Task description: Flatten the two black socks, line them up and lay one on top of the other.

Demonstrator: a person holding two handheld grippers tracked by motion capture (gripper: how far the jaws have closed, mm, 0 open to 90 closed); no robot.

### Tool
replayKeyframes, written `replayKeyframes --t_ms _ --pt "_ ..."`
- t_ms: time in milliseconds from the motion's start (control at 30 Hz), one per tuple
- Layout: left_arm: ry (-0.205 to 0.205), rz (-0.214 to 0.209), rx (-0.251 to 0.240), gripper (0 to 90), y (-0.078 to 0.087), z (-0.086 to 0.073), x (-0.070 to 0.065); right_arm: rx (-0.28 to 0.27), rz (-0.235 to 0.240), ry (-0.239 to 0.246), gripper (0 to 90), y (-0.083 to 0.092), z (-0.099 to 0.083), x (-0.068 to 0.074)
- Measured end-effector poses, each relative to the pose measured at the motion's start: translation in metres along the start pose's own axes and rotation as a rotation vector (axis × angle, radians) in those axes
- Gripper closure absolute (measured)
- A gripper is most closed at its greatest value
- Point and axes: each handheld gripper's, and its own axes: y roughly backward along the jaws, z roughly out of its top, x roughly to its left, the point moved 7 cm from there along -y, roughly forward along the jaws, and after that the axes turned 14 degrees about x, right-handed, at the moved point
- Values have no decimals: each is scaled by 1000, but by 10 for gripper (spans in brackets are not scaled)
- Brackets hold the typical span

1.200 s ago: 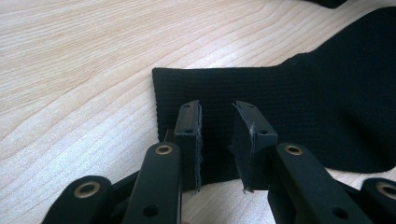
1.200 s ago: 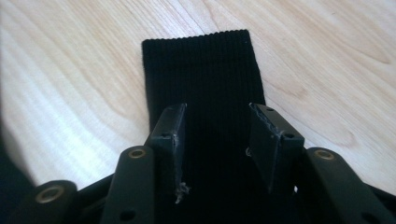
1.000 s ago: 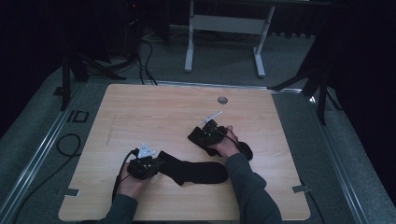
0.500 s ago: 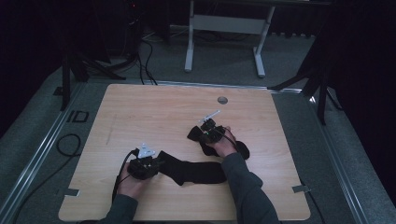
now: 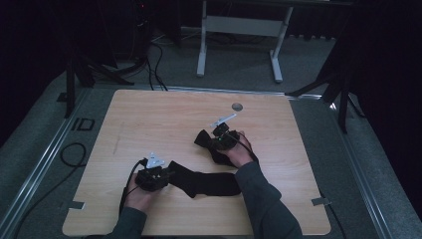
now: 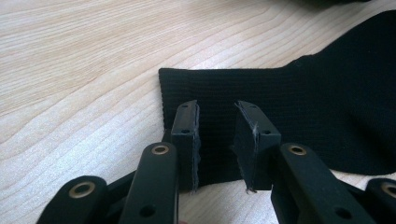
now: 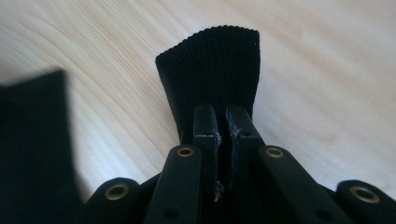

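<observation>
Right gripper [image 7: 223, 122] has just closed, pinching one sock's cuff [image 7: 212, 65]. Left gripper [image 6: 215, 135] half-open, pads straddling second sock [image 6: 299, 107] cuff lying just ahead; its length runs rightward.

Two black ribbed-knit socks are out: one sock [image 5: 204, 181] lies flat near the front edge, the other sock [image 5: 211, 144] is farther back. Two black two-jaw grippers work them, the left gripper [image 6: 217, 140] and the right gripper [image 7: 222, 135]. One light wooden tabletop [image 5: 164, 114] carries everything, with one small round grey disc [image 5: 237, 106] near its far edge.
</observation>
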Motion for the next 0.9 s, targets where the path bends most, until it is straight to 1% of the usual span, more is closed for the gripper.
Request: replayKeyframes --t_ms 100,133,200,233,400,567,667,800,833,900 --pt "3 3 0 708 1 0 1 -60 7 12 843 26 6 4" --pt "2 3 0 708 1 0 2 -79 2 23 843 37 7 6" --pt "5 5 4 709 1 -1 3 -107 -12 40 843 52 8 8" --pt "7 6 4 709 1 -1 3 -127 -16 46 843 62 7 9" --pt "12 8 6 710 0 -1 3 -178 -27 64 843 92 -1 13" --pt "14 12 6 711 0 -1 4 -240 -21 91 842 124 -10 24" --pt "10 14 10 711 -1 -1 3 -269 -29 116 842 140 -19 33" --pt "5 14 13 711 -1 -2 2 -281 -41 140 841 155 -33 41" --pt "6 14 13 711 -1 -2 2 -284 -38 142 841 158 -37 43" --pt "8 15 14 712 -2 -2 3 -298 -9 144 841 161 -45 49"
